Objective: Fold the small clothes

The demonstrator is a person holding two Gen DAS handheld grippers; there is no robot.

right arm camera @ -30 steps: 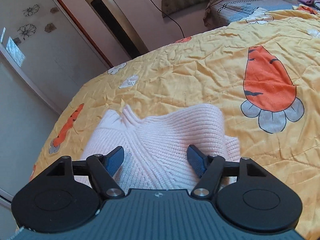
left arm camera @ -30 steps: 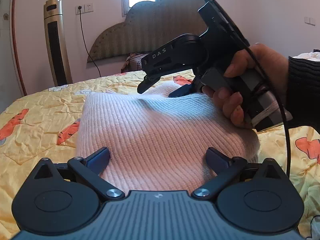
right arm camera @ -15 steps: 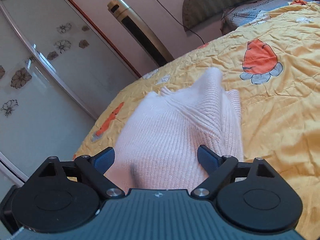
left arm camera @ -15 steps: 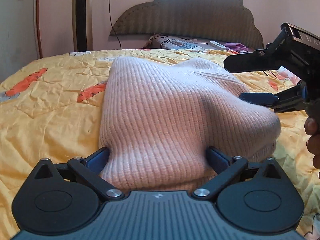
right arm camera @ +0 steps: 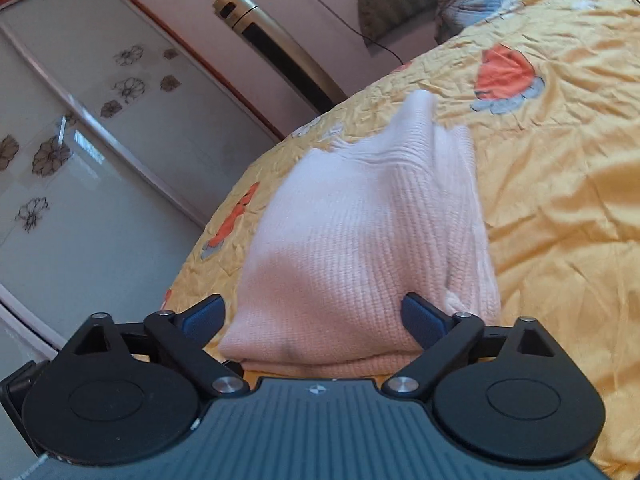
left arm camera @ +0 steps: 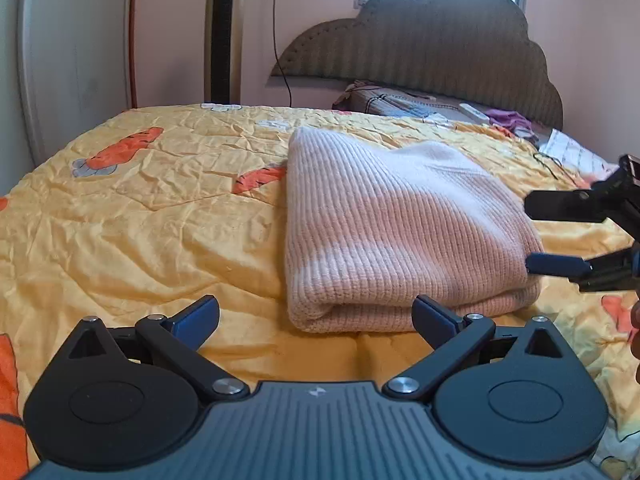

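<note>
Sweater [left arm camera: 404, 236], pale pink ribbed knit, lies folded into a thick block on the bed [left arm camera: 160, 216], right of centre in my left wrist view, its doubled edge facing the camera. My left gripper [left arm camera: 316, 316] sits at the bottom of that frame with its fingers [left arm camera: 196, 314] spread wide and released; the left finger is over bare yellow bedspread, the right finger just in front of the sweater's near edge, and neither presses on the knit. My right gripper [left arm camera: 560, 232] enters from the right edge of the same frame, one finger above the other, the lower blue pad at the sweater's right side; I cannot tell whether it touches. In the right wrist view the right gripper [right arm camera: 312, 316] has been opening within the last second and stands wide, the sweater [right arm camera: 360, 248] lying between its fingers [right arm camera: 424, 318] with its near edge against the gripper body, ungripped. A fingertip of the person's hand [left arm camera: 635, 340] shows at the right edge. Headboard [left arm camera: 432, 48] fills the upper right; tower fan [left arm camera: 225, 32] stands upper left.
</note>
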